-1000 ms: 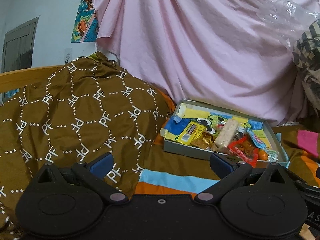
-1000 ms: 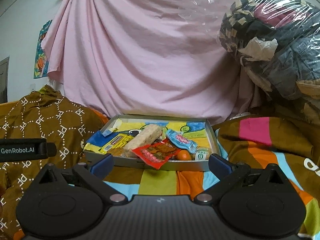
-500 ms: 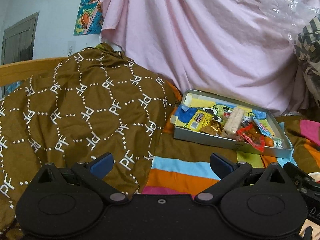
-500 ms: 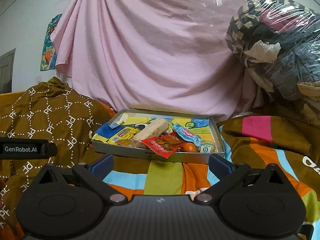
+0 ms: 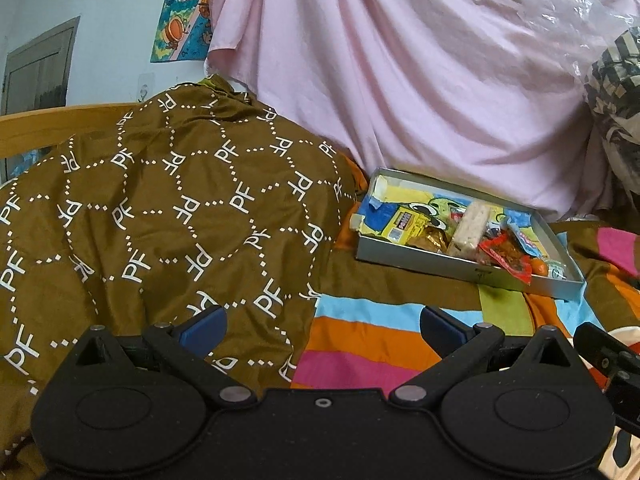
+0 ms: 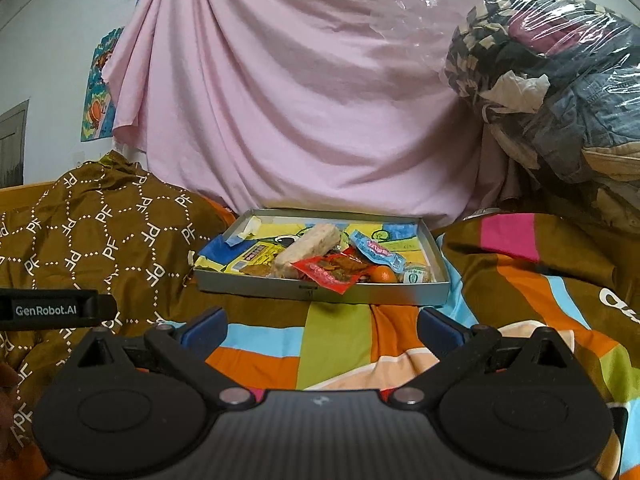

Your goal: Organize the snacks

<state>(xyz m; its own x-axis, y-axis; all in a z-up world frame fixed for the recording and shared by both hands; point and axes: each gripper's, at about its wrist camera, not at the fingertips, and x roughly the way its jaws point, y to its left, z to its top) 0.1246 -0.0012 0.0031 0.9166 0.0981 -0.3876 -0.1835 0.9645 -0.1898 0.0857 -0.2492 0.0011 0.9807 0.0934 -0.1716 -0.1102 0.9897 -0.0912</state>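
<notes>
— What stays unseen in the tray [image 6: 436,256]?

— Its near wall hides the lower parts of the snacks. The red packet [image 6: 329,273] overlaps the wrappers beneath it, and the print on the blue packet [image 6: 376,255] is too small to read.

— And at the frame edges?

— The clear-wrapped bundle [image 6: 560,92] runs off the right edge. In the left wrist view the poster [image 5: 182,12] is cut by the top edge, and the pink sheet [image 5: 400,80] covers whatever stands behind it.
</notes>
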